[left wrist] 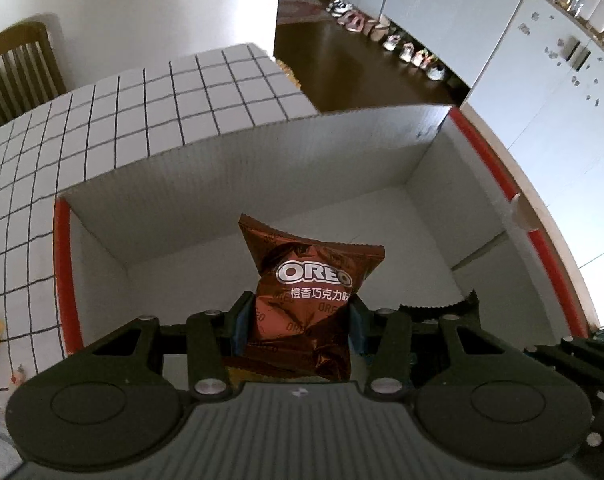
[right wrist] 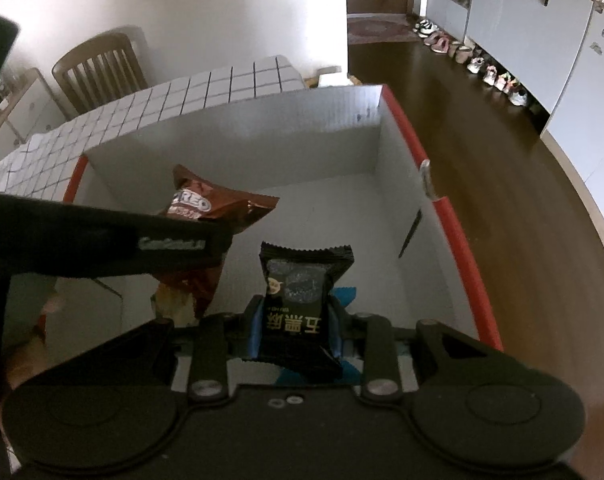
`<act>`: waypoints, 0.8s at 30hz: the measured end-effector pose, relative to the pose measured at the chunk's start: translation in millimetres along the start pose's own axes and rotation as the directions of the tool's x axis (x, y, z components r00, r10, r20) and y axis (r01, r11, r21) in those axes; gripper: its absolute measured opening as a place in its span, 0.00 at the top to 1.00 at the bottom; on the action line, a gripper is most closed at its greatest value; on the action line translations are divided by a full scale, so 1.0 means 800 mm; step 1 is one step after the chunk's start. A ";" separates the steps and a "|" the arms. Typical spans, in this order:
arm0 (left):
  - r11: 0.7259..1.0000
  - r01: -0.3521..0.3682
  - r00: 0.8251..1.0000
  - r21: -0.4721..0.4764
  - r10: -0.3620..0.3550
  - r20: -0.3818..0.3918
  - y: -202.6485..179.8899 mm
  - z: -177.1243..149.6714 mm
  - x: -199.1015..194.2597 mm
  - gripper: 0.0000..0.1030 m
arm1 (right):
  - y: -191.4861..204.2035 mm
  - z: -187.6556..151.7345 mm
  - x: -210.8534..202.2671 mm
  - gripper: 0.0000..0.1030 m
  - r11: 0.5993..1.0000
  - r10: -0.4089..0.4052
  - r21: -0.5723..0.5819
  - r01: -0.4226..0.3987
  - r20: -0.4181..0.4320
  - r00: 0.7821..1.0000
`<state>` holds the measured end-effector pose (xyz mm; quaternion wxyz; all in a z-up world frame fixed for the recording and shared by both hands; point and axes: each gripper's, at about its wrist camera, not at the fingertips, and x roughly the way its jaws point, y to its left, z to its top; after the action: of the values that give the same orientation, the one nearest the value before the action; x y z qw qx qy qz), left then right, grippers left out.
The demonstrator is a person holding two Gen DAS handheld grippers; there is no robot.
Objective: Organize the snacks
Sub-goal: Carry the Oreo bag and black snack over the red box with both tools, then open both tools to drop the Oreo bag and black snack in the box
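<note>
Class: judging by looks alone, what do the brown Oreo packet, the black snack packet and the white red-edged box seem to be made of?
Brown Oreo packet: probably metallised plastic film, glossy; it crinkles and glints.
Black snack packet: likely plastic film, duller sheen; zigzag-cut sealed top edge.
White red-edged box: seemingly corrugated sheet, plastic or card, matte; fine parallel ribs run down its walls. Which of the two, the look leaves open.

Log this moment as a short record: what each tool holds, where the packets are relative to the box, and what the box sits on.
left tool: shut on brown Oreo packet
right tool: shut on black snack packet
packet position: both held over the open box, not released
box: white walls, red rim, looks empty
surface: white grid-pattern tabletop
background: wooden chair, shoes along the cabinets
</note>
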<state>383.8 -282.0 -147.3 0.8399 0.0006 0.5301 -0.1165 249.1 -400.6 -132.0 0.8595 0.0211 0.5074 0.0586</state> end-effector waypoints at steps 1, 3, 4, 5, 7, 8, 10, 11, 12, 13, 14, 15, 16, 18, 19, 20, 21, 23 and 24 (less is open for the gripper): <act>1.000 -0.001 1.000 -0.002 0.001 -0.006 0.000 0.000 0.003 0.55 | -0.001 -0.001 0.002 0.70 1.000 0.002 0.002 -0.002 -0.005 1.000; 1.000 0.003 1.000 -0.003 -0.003 -0.009 0.001 -0.002 0.005 0.54 | -0.001 -0.001 0.005 0.69 1.000 0.011 0.002 -0.011 -0.016 1.000; 1.000 0.003 1.000 0.000 -0.003 -0.010 0.000 -0.001 0.006 0.54 | -0.001 -0.002 0.005 0.68 1.000 0.012 0.002 -0.012 -0.018 1.000; 1.000 0.002 1.000 0.004 -0.002 -0.011 -0.001 -0.002 0.006 0.54 | -0.001 -0.002 0.006 0.67 1.000 0.016 0.003 -0.016 -0.021 1.000; 1.000 -0.001 1.000 0.006 0.001 -0.013 -0.002 -0.001 0.005 0.55 | -0.002 -0.001 0.006 0.68 1.000 0.024 0.002 -0.024 -0.022 0.999; 1.000 0.000 1.000 0.007 0.000 -0.010 -0.002 -0.002 0.004 0.54 | -0.001 -0.001 0.005 0.67 1.000 0.023 0.000 -0.023 -0.021 1.000; 1.000 0.003 1.000 0.008 -0.003 -0.002 -0.002 -0.002 0.000 0.50 | -0.001 0.001 0.002 0.65 1.000 0.026 0.000 -0.026 -0.016 1.000; 1.000 0.003 1.000 0.008 -0.003 0.003 -0.002 -0.002 -0.002 0.44 | -0.002 0.001 0.001 0.63 1.000 0.030 0.001 -0.030 -0.015 0.999; 1.000 0.004 1.000 0.008 -0.004 0.009 -0.002 0.001 -0.002 0.40 | -0.002 0.001 -0.001 0.62 1.000 0.030 0.001 -0.030 -0.013 0.999; 1.000 0.005 1.000 0.008 -0.005 0.017 -0.001 0.000 -0.005 0.39 | -0.002 0.000 -0.002 0.60 1.000 0.030 0.000 -0.030 -0.011 0.999; 1.000 0.006 1.000 0.007 -0.007 0.021 -0.002 -0.001 -0.010 0.39 | -0.001 -0.001 -0.004 0.58 1.000 0.031 -0.001 -0.031 -0.009 0.999; 1.000 0.010 1.000 0.005 -0.010 0.024 -0.002 -0.002 -0.013 0.39 | 0.000 -0.001 -0.005 0.57 1.000 0.031 0.000 -0.031 -0.007 1.000; 1.000 0.015 1.000 0.000 -0.015 0.025 -0.001 -0.002 -0.017 0.39 | 0.000 -0.002 -0.008 0.55 0.999 0.033 0.000 -0.033 -0.004 0.999; 1.000 0.024 0.999 -0.006 -0.023 0.029 0.001 -0.004 -0.024 0.39 | 0.002 -0.002 -0.013 0.51 0.999 0.036 -0.002 -0.036 0.003 0.999; 1.000 0.028 0.999 -0.006 -0.028 0.033 0.002 -0.006 -0.028 0.39 | 0.002 -0.003 -0.017 0.48 0.999 0.037 -0.005 -0.037 0.008 0.999; 1.000 0.029 0.999 -0.005 -0.029 0.038 0.002 -0.006 -0.032 0.38 | 0.002 -0.003 -0.017 0.44 0.999 0.037 -0.005 -0.037 0.008 0.999; 1.000 0.031 0.999 -0.003 -0.031 0.044 0.003 -0.007 -0.036 0.35 | 0.003 -0.003 -0.025 0.42 0.999 0.036 -0.008 -0.035 0.020 0.999; 1.000 0.031 0.998 0.000 -0.031 0.059 0.004 -0.009 -0.045 0.28 | 0.004 -0.004 -0.033 0.38 0.999 0.033 -0.010 -0.033 0.033 0.999; 1.000 0.031 0.997 0.002 -0.031 0.070 0.005 -0.010 -0.050 0.28 | 0.004 -0.004 -0.036 0.38 0.999 0.033 -0.010 -0.033 0.037 0.999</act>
<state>360.9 -269.3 -115.7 0.8561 -0.0111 0.5001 -0.1296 232.1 -401.3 -108.2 0.8678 0.0265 0.4905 0.0749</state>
